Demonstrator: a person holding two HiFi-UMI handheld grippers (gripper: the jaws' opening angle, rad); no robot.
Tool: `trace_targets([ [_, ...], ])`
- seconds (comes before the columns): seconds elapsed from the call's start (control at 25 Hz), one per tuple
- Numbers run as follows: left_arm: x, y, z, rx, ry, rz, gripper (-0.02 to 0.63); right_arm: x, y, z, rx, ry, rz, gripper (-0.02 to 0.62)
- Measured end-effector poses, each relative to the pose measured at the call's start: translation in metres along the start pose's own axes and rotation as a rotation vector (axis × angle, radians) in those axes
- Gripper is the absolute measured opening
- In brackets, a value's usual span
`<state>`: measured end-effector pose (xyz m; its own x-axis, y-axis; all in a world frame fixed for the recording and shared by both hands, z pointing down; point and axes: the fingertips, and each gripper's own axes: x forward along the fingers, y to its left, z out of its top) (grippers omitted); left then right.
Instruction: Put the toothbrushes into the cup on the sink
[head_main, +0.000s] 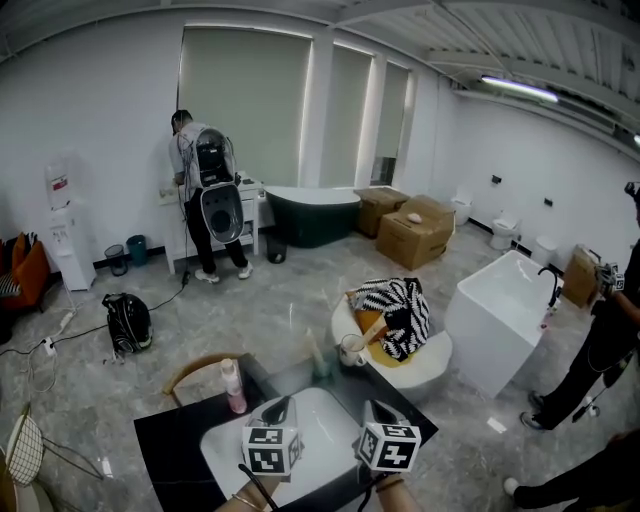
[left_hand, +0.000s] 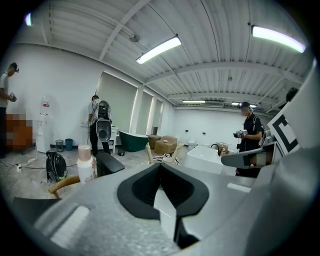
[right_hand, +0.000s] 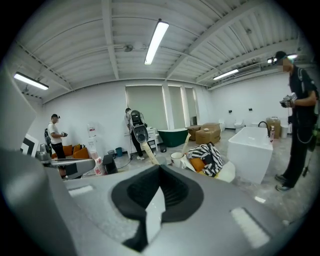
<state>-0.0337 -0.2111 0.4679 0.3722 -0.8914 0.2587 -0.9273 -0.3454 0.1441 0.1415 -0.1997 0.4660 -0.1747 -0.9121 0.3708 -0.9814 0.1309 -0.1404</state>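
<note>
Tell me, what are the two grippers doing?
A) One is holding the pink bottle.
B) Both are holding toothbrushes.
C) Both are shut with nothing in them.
C: in each gripper view, the jaws of the left gripper and the right gripper meet, with nothing between them.

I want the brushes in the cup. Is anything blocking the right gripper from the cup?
No, nothing visible does. The cup sits ahead of the right gripper, whose jaws are shut and empty, with only open space between.
</note>
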Motion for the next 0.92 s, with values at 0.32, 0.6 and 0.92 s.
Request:
trace_targets([
  [0.32,0.001,0.002,0.004,0.009,-0.004,-0.004,0.009,-0.002,-0.002,-0.001,-0.004,0.003,-0.015,0.003],
  [0.6,0.008,-0.001,0.005,-0.011,-0.003,0.001,0.009,0.001,-0.006,0.005,-0.039,0.012,-0.011,0.003],
  [0.92,0.017,-0.002,0.001,-0.017,0.0,0.008,0.009,0.009,-0.013,0.004,-0.055,0.013,-0.005,0.003],
])
